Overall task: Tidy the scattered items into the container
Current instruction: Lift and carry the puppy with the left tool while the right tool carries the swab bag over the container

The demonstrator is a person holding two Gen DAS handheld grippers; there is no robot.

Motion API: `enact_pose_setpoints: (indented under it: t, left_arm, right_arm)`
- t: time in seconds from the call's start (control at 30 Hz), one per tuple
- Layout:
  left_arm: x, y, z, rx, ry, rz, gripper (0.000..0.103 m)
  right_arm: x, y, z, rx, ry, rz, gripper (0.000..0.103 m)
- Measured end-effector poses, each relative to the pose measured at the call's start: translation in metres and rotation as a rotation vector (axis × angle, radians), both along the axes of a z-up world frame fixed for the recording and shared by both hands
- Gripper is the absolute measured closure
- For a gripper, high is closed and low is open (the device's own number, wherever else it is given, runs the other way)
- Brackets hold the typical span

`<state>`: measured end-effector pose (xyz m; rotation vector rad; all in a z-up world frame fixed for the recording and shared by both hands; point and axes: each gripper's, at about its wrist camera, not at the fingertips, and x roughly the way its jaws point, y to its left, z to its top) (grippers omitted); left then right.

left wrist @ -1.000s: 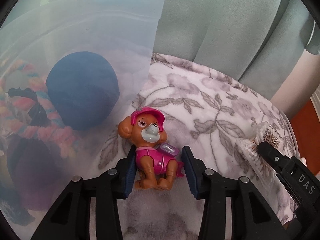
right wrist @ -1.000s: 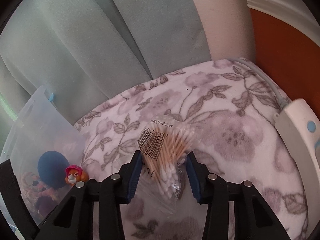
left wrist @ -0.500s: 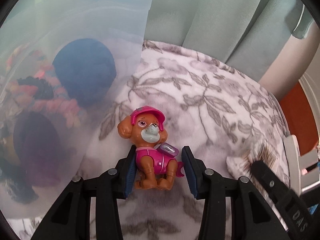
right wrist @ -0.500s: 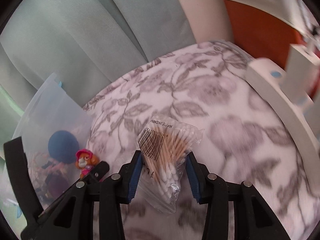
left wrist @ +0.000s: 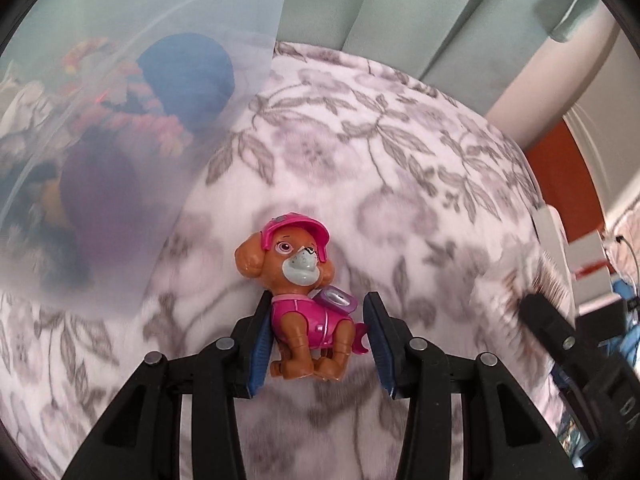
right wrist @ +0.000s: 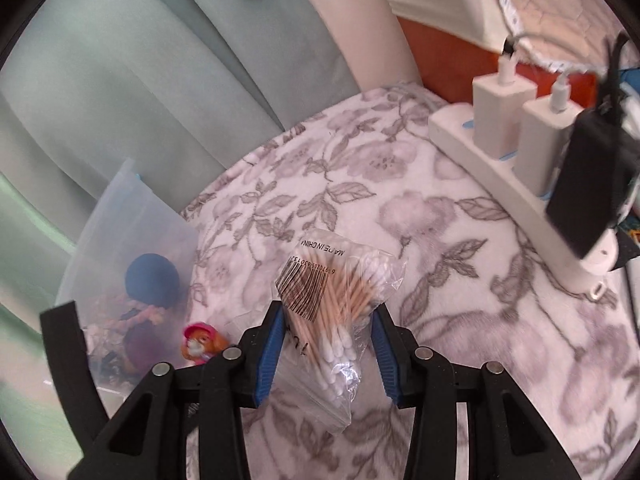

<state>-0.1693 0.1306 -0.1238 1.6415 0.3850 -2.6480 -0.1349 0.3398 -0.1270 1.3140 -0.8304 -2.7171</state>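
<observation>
My left gripper point(left wrist: 318, 340) is shut on a brown toy puppy point(left wrist: 298, 280) in a pink cap and vest, held above the flowered blanket point(left wrist: 400, 152). My right gripper point(right wrist: 326, 344) is shut on a clear bag of cotton swabs point(right wrist: 334, 300) with a barcode label. The frosted plastic container point(left wrist: 132, 32) stands to the left in both views point(right wrist: 132, 216), holding a dark blue ball point(left wrist: 186, 76), a colourful rope and other toys. The puppy point(right wrist: 198, 338) and the left gripper's arm show at the lower left of the right wrist view. The right gripper's finger and swab bag edge point(left wrist: 532, 280) appear at the left view's right.
A white power strip point(right wrist: 500, 176) with white chargers point(right wrist: 502, 108) and a black adapter point(right wrist: 588, 184) lies at the blanket's right edge. Green curtains point(right wrist: 140, 72) hang behind. An orange-brown surface point(right wrist: 452, 44) lies beyond the blanket at the upper right.
Both grippers have drawn back and to the right with their loads; the container has slid up and left in the left view, and the power strip has come into the right view.
</observation>
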Motion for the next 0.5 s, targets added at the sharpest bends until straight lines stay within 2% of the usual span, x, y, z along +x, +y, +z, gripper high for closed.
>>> enact_pose_setpoints:
  t: [0.13, 0.5]
  left_arm:
    - [0.013, 0.003, 0.015, 0.017, 0.013, -0.018, 0.058]
    - [0.033, -0.004, 0.117, 0.075, 0.238, -0.096, 0.058]
  right_arm:
    - [0.013, -0.002, 0.025, 0.014, 0.049, -0.011, 0.057]
    - [0.044, -0.005, 0.109, 0.042, 0.246, -0.045, 0.057]
